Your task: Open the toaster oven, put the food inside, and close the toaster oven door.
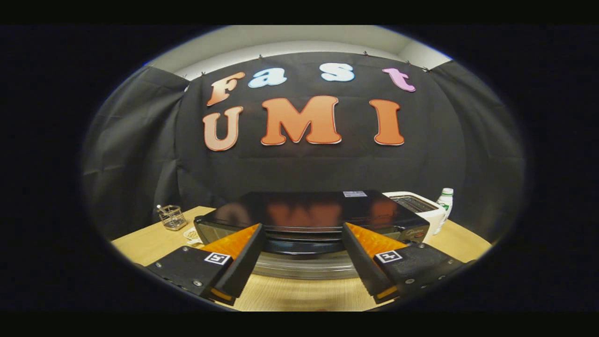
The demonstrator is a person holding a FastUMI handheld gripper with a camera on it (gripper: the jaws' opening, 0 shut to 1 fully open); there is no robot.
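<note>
The black toaster oven [309, 210] stands on the wooden table [149, 241], just ahead of my fingers, and I look down on its glossy top. Its dark door handle [304, 246] runs across between my two fingers, with the glass of the door [304, 267] below it. I cannot tell whether the door is open or closed. My gripper [303, 229] is open wide, with the fingers on either side of the oven's front and nothing held. A small white dish with pale food [192, 234] sits by the oven's left corner, partly hidden by my left finger.
A white slot toaster [414, 203] stands behind the oven on the right, with a white bottle with a green cap [445, 206] beside it. A small wire holder [172, 217] sits at the table's back left. Black cloth walls close the booth behind.
</note>
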